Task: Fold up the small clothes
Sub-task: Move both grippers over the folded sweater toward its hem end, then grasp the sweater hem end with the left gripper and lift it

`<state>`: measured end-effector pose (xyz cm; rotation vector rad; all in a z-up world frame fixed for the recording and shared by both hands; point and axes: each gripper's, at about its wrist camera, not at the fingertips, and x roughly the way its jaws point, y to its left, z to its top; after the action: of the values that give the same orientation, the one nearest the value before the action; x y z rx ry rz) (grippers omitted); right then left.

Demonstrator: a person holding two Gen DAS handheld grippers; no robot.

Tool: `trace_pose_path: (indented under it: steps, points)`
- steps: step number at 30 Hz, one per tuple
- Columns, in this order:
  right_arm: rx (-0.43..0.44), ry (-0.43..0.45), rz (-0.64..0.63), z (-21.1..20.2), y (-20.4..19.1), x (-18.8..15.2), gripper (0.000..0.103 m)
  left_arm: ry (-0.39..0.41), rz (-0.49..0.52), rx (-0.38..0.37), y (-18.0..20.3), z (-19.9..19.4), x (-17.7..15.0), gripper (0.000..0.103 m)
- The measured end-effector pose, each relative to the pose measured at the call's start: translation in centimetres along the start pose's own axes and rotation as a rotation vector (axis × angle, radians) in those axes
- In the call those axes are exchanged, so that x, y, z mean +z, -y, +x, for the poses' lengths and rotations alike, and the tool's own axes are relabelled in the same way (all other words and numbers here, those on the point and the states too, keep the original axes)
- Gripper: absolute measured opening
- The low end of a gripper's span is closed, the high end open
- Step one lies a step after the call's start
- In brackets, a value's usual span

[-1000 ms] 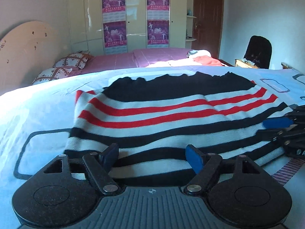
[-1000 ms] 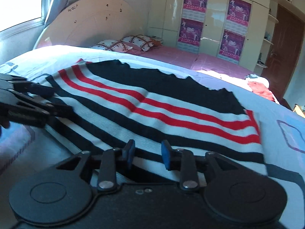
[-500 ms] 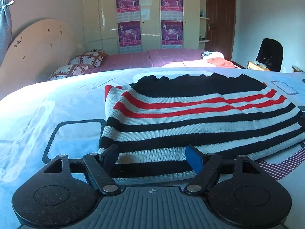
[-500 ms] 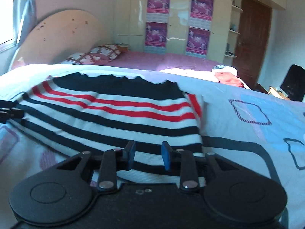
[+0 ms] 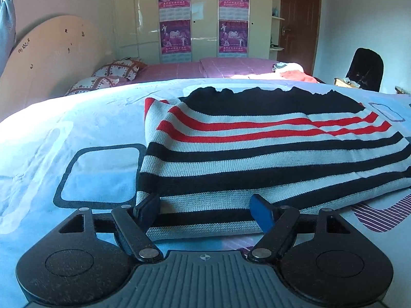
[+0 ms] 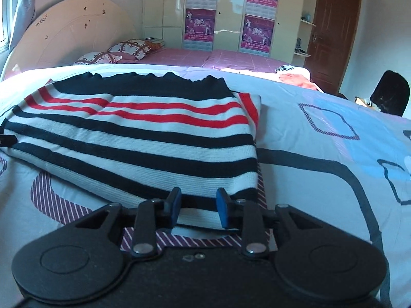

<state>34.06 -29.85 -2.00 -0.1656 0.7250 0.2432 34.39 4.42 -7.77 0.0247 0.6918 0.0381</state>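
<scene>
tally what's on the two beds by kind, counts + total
Striped sweater: 1
Patterned pillows: 2
Clothes heap, orange and white: 1, pieces inside cannot be told apart
Total: 4

Both wrist views low, close, sharing the striped sweater (image 5: 257,154)

The right gripper (image 6: 197,205) stood open at the near hem of the striped sweater (image 6: 143,133), spread on the bedspread (image 6: 321,154).
</scene>
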Motion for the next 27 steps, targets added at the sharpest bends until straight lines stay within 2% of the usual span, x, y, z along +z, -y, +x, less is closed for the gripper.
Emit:
trace_pose_path:
  steps: [5,8,10,14,17,19,22,24,27]
  points:
    - [-0.014,-0.014,-0.026,-0.2,-0.4,0.5,0.028,-0.021,-0.006,-0.012,-0.2,-0.6,0.4,0.077]
    - [-0.004,0.052,0.009,-2.2,-0.2,0.9,0.028,-0.014,0.004,-0.031,-0.6,-2.6,0.4,0.077]
    - [0.016,0.076,0.032,-3.2,0.0,1.1,0.026,-0.012,-0.041,-0.058,-1.4,-3.9,-0.2,0.077]
    - [0.076,0.112,0.088,-4.4,-0.1,1.6,0.010,-0.049,-0.292,-0.181,-3.6,-4.4,-2.1,0.076]
    - [0.106,0.114,0.108,-4.3,-1.0,2.2,0.009,-0.072,-0.521,-0.255,-4.9,-3.4,-4.0,0.076]
    - [0.127,0.111,0.111,-3.9,-1.7,2.7,0.009,-0.039,-0.646,-0.281,-5.6,-3.0,-5.1,0.076]
    - [0.180,0.103,0.152,-3.2,-2.5,3.3,0.009,0.001,-0.780,-0.311,-6.4,-1.9,-5.7,0.076]
    - [0.204,0.101,0.175,-2.6,-3.1,3.8,0.009,0.027,-0.826,-0.324,-6.6,-1.0,-5.8,0.075]
    - [0.236,0.105,0.185,-1.9,-3.8,4.6,0.009,0.055,-0.880,-0.323,-6.7,0.5,-5.6,0.064]
